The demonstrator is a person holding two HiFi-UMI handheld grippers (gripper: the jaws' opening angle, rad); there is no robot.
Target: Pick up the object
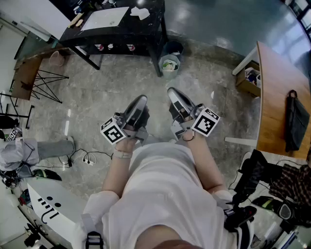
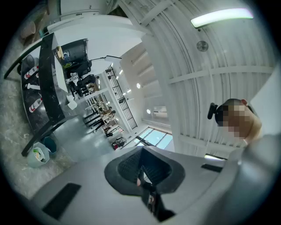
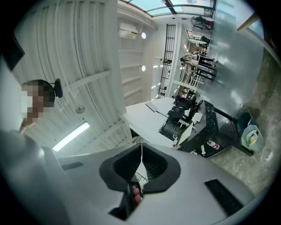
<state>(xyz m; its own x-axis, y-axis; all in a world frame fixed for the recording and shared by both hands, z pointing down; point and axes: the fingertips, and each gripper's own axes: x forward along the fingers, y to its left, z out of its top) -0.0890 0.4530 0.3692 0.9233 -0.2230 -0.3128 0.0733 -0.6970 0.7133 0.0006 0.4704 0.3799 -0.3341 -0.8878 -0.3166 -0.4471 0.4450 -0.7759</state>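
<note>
The object to pick up cannot be singled out. The likeliest candidates, a crumpled paper (image 1: 140,12) and a flat white sheet (image 1: 104,19), lie on the black table (image 1: 143,30), with small bottles (image 1: 111,47) on the shelf under it. So the step in hand is probably the approach. To do it well, choose the target first, step up to the black table, tip the working claw down from its raised tilt, and open its jaws before it gets near. Pinched jaws would only push a light thing away.

Both claws are held close to the person's chest, well short of the black table, with bare floor and a bin (image 1: 170,63) at the table leg in between. The left claw (image 1: 142,99) has its jaws pressed together on nothing, and so does the right claw (image 1: 171,91).
</note>
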